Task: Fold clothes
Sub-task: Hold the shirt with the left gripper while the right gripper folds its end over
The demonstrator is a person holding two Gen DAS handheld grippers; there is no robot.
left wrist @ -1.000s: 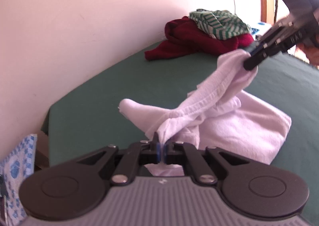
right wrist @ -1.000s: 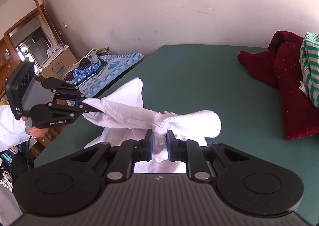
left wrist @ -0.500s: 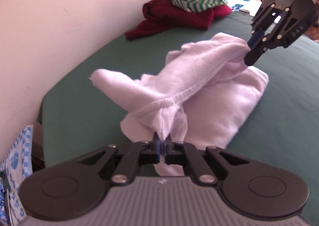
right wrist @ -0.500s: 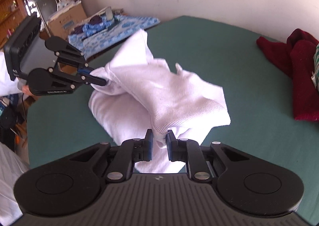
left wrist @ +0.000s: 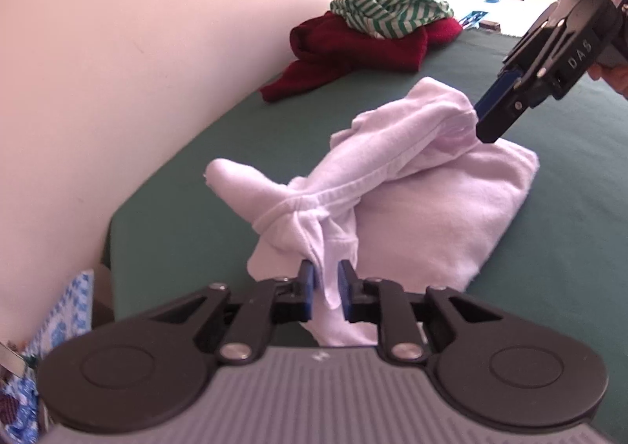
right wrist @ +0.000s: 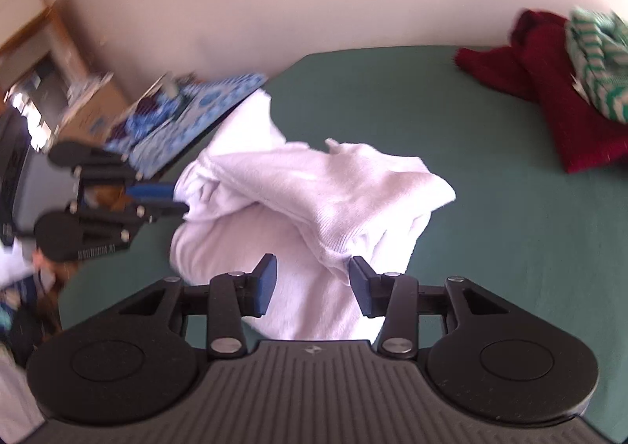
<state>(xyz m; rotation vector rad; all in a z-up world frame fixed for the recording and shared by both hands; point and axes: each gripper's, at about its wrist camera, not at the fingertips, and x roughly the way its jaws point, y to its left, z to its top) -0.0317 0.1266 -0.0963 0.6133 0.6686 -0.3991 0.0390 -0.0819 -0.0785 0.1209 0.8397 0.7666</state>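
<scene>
Both grippers have let go. A second ago we held the white garment (left wrist: 412,185) stretched and lifted between them; now it lies bunched on the green bed cover (left wrist: 549,248), toward the near-left corner as the right wrist view shows it, one layer doubled over the flat part beneath.

Left gripper (left wrist: 325,287): jaws have just been opening, now a narrow gap. A tag of white fabric hangs between the pads, but they do not press on it.

Right gripper (right wrist: 312,283): jaws have just been opening, now moderately wide. The folded edge lies between them, at most brushing the right pad, not clamped.

We judge this fold is laid, though loosely: the top layer is rumpled and twisted near the left gripper, so smoothing or a further fold seems needed.

Dark red garment (left wrist: 353,48) with the green-striped garment (left wrist: 388,10) on top lies at the far edge by the wall, apparently unfolded.
</scene>
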